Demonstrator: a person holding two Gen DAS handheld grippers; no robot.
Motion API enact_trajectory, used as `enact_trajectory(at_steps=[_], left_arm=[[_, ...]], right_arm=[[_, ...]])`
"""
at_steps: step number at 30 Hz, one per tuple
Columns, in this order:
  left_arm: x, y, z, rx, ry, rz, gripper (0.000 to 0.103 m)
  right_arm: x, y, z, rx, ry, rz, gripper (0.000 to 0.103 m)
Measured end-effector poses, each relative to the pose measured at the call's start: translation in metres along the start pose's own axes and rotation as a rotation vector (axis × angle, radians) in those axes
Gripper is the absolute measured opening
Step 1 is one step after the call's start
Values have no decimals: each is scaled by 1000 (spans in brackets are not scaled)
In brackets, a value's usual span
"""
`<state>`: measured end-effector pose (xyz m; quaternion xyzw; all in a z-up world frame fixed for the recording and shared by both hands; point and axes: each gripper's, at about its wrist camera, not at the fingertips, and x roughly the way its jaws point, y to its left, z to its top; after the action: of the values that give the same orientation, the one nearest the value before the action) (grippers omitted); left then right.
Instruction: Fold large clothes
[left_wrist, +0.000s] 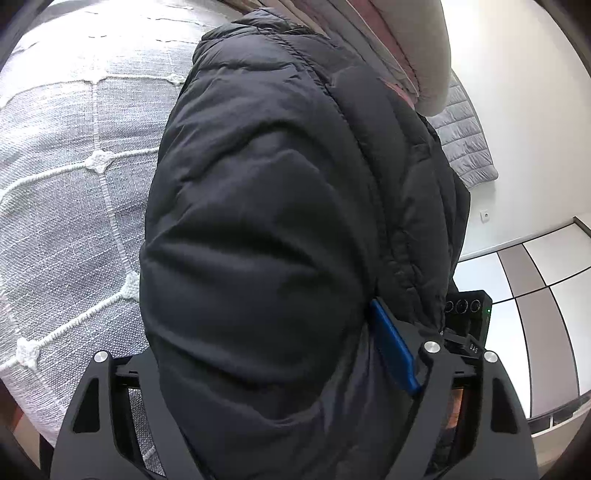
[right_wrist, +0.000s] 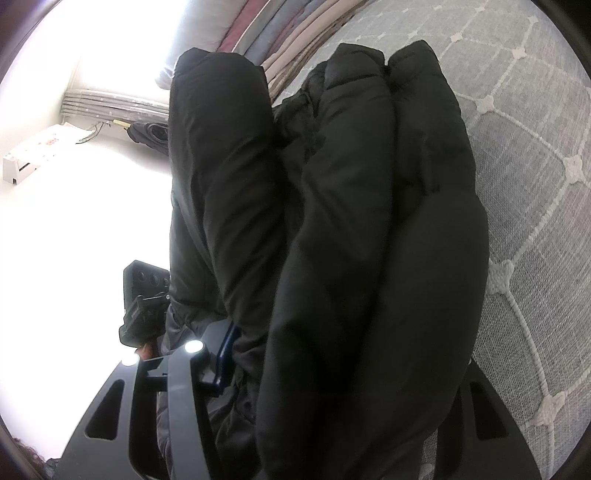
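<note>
A bulky black puffer jacket (left_wrist: 266, 206) fills the left wrist view, folded into a thick bundle over the bed. My left gripper (left_wrist: 258, 332) is shut on its near end; the blue pad (left_wrist: 395, 354) presses the jacket's right side, and the other finger is hidden under the fabric. In the right wrist view the same jacket (right_wrist: 369, 221) bulges in several puffy folds. My right gripper (right_wrist: 343, 350) is shut on it, with one blue pad (right_wrist: 226, 354) against the jacket and the far finger covered. Each gripper's body shows beside the other, close together along the jacket's edge.
A grey bedspread (left_wrist: 74, 155) with white diamond stitching lies under and beside the jacket (right_wrist: 535, 155). Stacked pillows and striped bedding (right_wrist: 280, 37) sit at the bed's head. A white wall, a grey quilted mat (left_wrist: 465, 147) and cupboard doors (left_wrist: 535, 295) are beyond.
</note>
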<state>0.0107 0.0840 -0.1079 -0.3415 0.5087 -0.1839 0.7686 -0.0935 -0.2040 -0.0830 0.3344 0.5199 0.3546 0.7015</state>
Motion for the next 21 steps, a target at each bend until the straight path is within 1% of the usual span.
enact_trajectory(at_steps=[6, 8, 11, 16, 21], left_arm=[[-5, -2, 1, 21, -23, 5, 68], [-9, -3, 3, 27, -37, 5, 62], [-18, -4, 5, 40, -68, 5, 55], [-31, -12, 8, 91, -122, 35, 51], [-38, -14, 11, 110, -147, 33, 49]], right_arm=[[-1, 9, -1, -32, -20, -13, 52], [-3, 13, -1, -46, -34, -17, 50], [-8, 20, -2, -72, -64, -6, 46], [-12, 34, -3, -124, -102, 20, 43], [-12, 36, 2, -130, -116, 37, 43]])
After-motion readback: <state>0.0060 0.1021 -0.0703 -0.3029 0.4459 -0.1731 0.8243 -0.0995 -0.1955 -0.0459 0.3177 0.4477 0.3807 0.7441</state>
